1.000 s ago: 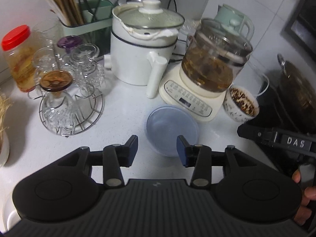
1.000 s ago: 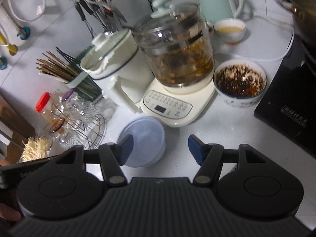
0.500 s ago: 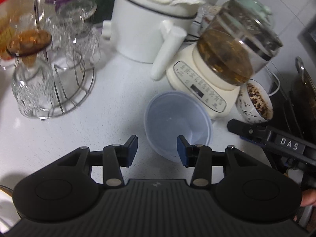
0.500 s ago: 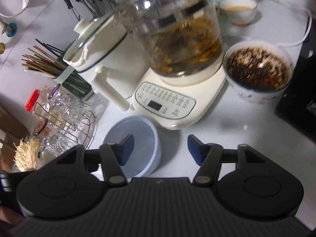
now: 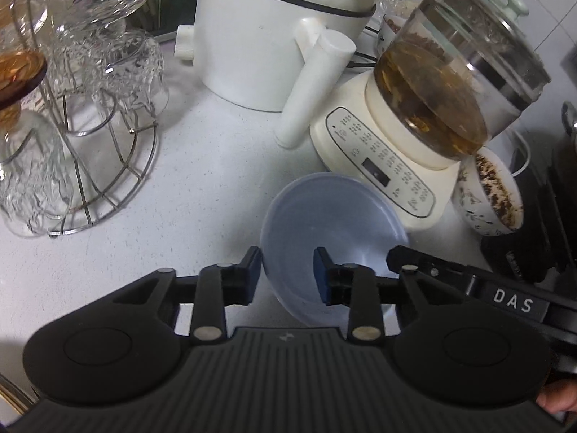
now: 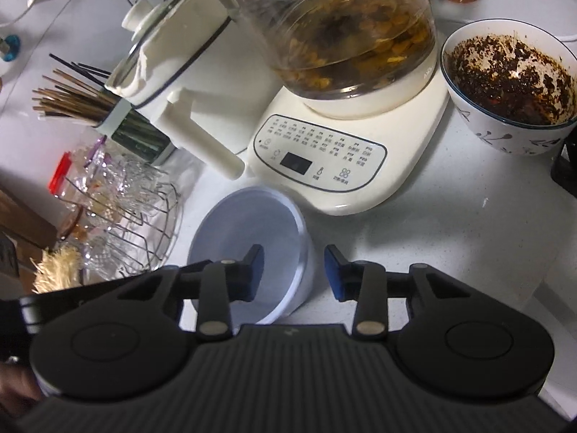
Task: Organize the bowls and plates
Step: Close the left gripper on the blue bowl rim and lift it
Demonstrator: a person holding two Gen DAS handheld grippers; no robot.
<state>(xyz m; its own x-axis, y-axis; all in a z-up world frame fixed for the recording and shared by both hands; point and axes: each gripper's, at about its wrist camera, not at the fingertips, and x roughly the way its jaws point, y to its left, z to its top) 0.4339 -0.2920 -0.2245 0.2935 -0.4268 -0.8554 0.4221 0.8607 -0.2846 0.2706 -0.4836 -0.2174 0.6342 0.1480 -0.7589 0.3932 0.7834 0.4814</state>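
Observation:
A translucent blue plastic bowl (image 5: 333,231) sits upright on the white counter in front of the kettle base; it also shows in the right wrist view (image 6: 249,249). My left gripper (image 5: 286,272) is open, and its fingers straddle the bowl's left rim, one outside and one inside. My right gripper (image 6: 294,270) is open and straddles the bowl's right rim the same way. A white patterned bowl (image 6: 510,84) with dark residue stands at the right; it also shows in the left wrist view (image 5: 487,195).
A cream kettle base (image 6: 346,158) with a glass pot (image 5: 454,86) stands just behind the blue bowl. A white cooker (image 5: 274,32) is at the back. A wire rack of glasses (image 5: 83,115) is at the left. A black cooktop (image 5: 530,252) is at the right.
Both grippers have moved forward and down onto the blue bowl. Their fingers now straddle its rim on opposite sides. The jaws have narrowed slightly but stay open.

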